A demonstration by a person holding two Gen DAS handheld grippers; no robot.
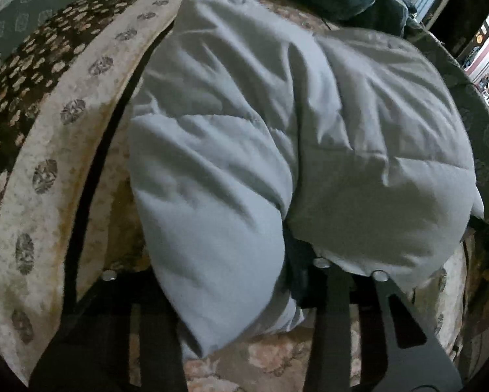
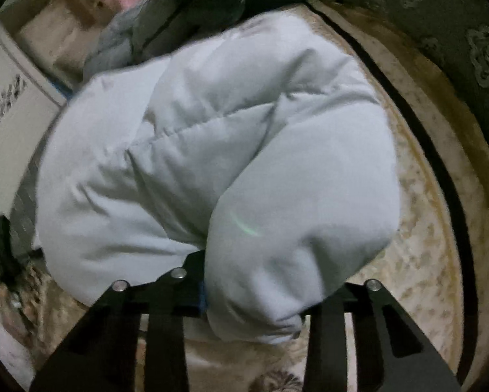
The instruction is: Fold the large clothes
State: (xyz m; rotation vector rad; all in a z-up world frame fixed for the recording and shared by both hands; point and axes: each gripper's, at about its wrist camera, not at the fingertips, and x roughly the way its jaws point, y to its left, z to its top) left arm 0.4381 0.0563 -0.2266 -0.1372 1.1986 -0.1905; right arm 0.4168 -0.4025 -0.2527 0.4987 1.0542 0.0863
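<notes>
The pale padded jacket [image 1: 277,137] looks light, soft and springy; both tools, left [image 1: 244,281] and right [image 2: 254,294], pinch its puffy near edge, best held by seams.

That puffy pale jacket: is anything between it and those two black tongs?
Nothing visible stands between them. The pale padded jacket bulges right between the fingers of the left tongs, and a fold of it fills the right tongs too. Only the patterned bedcover lies beneath the jacket.
</notes>
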